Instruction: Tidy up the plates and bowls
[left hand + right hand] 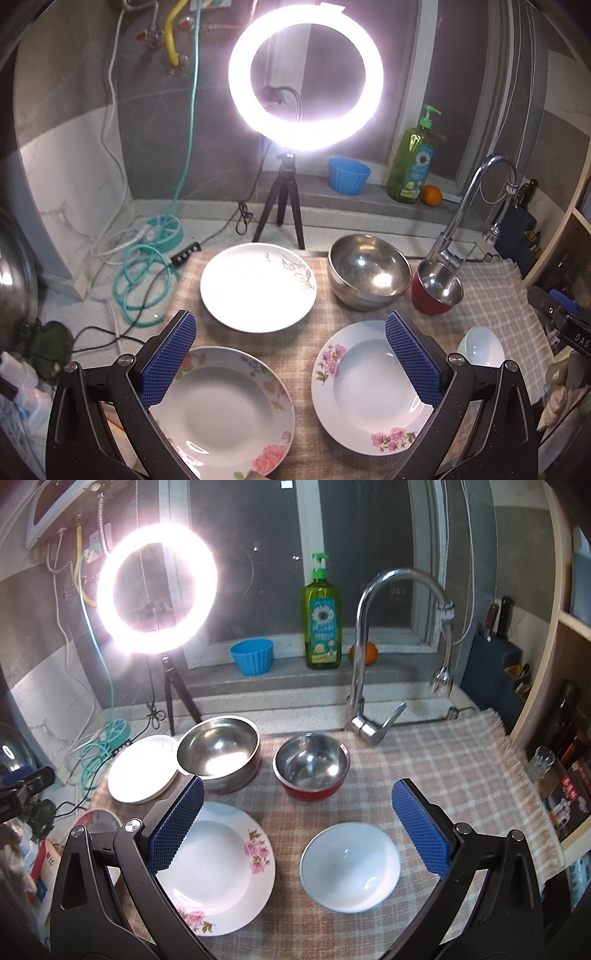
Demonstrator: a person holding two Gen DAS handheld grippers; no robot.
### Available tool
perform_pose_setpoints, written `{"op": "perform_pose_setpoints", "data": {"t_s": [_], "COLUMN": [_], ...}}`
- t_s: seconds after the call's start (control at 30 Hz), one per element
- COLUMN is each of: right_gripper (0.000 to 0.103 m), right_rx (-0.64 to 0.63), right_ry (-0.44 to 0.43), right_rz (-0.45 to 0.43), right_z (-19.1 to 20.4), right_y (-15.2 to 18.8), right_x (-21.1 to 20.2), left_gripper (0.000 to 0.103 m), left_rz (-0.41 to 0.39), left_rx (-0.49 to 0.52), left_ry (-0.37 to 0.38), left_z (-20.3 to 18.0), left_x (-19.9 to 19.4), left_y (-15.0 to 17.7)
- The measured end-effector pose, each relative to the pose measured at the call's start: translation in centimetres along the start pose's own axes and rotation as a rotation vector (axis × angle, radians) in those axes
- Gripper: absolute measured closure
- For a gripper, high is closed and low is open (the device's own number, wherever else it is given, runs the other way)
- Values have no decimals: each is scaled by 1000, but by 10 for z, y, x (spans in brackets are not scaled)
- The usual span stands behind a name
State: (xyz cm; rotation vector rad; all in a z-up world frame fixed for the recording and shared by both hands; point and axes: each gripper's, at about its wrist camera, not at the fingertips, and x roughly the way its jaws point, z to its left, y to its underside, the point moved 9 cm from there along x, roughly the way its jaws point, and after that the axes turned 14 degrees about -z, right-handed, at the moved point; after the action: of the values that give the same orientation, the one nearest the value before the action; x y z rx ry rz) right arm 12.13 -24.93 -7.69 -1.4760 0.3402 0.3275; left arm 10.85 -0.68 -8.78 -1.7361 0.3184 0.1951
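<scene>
Both tongs gaping wide, nothing gripped. Left tongs [290, 360] hang above two flowered plates: rose-rimmed plate [221, 410] and pink-blossom plate [369, 387]. Right tongs [297, 825] sit over the small white bowl [350, 866]. Leaf-sprig plate [258, 286], steel bowl [369, 271] and red-sided bowl [439, 288] stand behind, all apart on the checked cloth [443, 760] covering the counter (laid out singly, probably so each can be gripped by its rim). Stacking not begun.

Ring light [306, 75] glares white — fisheye edges bend, dim corners.
</scene>
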Motion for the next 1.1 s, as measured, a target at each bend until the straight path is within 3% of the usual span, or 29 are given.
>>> {"op": "perform_pose_setpoints", "data": {"t_s": [0.07, 0.1, 0.23, 0.33, 0.4, 0.5, 0.57, 0.63, 0.83, 1.1], "right_gripper": [0, 0, 3, 17, 23, 36, 51, 57, 64, 64], "right_rx": [18, 29, 51, 101, 141, 176, 195, 226, 296, 386], "right_ry": [-12, -21, -56, -108, -146, -180, -200, -222, -250, -261], "right_rz": [18, 32, 94, 161, 211, 271, 313, 358, 438, 502], "right_z": [-2, -2, -1, 2, 6, 11, 15, 18, 20, 21], "right_y": [9, 15, 37, 56, 71, 92, 107, 123, 153, 173], "right_x": [0, 0, 2, 4, 5, 7, 9, 12, 22, 39], "left_gripper": [3, 8, 19, 28, 44, 53, 62, 70, 72, 72], "left_rz": [25, 52, 137, 218, 280, 355, 402, 453, 535, 598], "left_rx": [-11, -63, -92, -91, -106, -98, -111, -125, -116, -81], "left_ry": [19, 45, 110, 142, 165, 177, 200, 213, 214, 237], "left_z": [-1, -4, -13, -18, -23, -22, -24, -23, -17, -25], "left_x": [8, 10, 21, 26, 28, 35, 37, 39, 50, 76], "left_y": [8, 13, 33, 47, 57, 74, 84, 94, 107, 118]}}
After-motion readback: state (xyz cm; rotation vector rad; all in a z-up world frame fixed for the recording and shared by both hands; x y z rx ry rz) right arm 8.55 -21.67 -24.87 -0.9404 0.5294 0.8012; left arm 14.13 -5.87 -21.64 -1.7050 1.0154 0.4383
